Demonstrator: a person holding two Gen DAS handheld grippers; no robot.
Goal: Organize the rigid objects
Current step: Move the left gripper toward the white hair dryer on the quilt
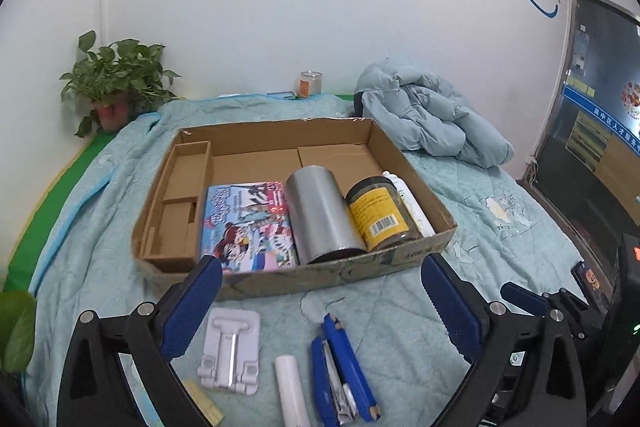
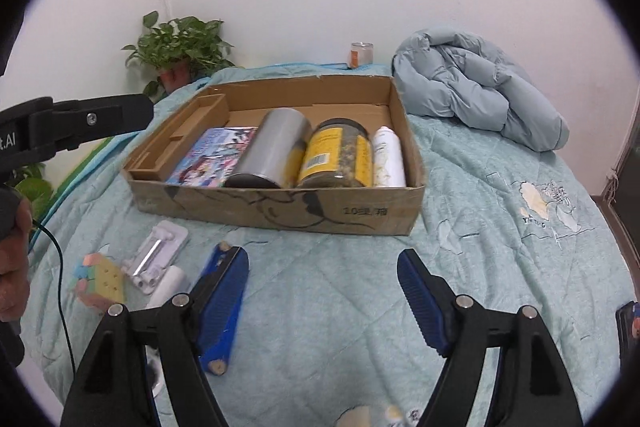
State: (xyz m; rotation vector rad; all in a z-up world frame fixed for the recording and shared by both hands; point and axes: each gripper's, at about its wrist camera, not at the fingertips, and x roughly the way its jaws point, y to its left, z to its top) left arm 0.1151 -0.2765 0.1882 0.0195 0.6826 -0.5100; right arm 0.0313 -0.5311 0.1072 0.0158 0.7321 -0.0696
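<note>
A shallow cardboard box (image 1: pixel 416 187) sits on the pale teal quilt (image 1: pixel 500 267), worn and scribbled with black marker along its front wall, with a narrow cardboard divider down its left side. Lying in it side by side are a colourful picture book (image 1: pixel 248 227), a silver cylinder (image 1: pixel 320 215) on its side, a dark-lidded jar (image 1: pixel 380 215) with a yellow label, and a white bottle (image 1: pixel 412 207) tight against the right wall. The left gripper (image 1: pixel 320 291) hangs spread wide and empty just in front of the box; between its fingers lie a white folding stand (image 1: pixel 230 351), a white tube (image 1: pixel 292 391) and a blue pencil bundle (image 1: pixel 344 371). The right gripper (image 2: pixel 324 291) is likewise spread and holds nothing. Only its view shows the pastel puzzle cube (image 2: pixel 100 281) left of the stand, and the left gripper's black body at the frame's left edge; the left view alone shows the dark screen (image 1: pixel 600 123) on the right.
</note>
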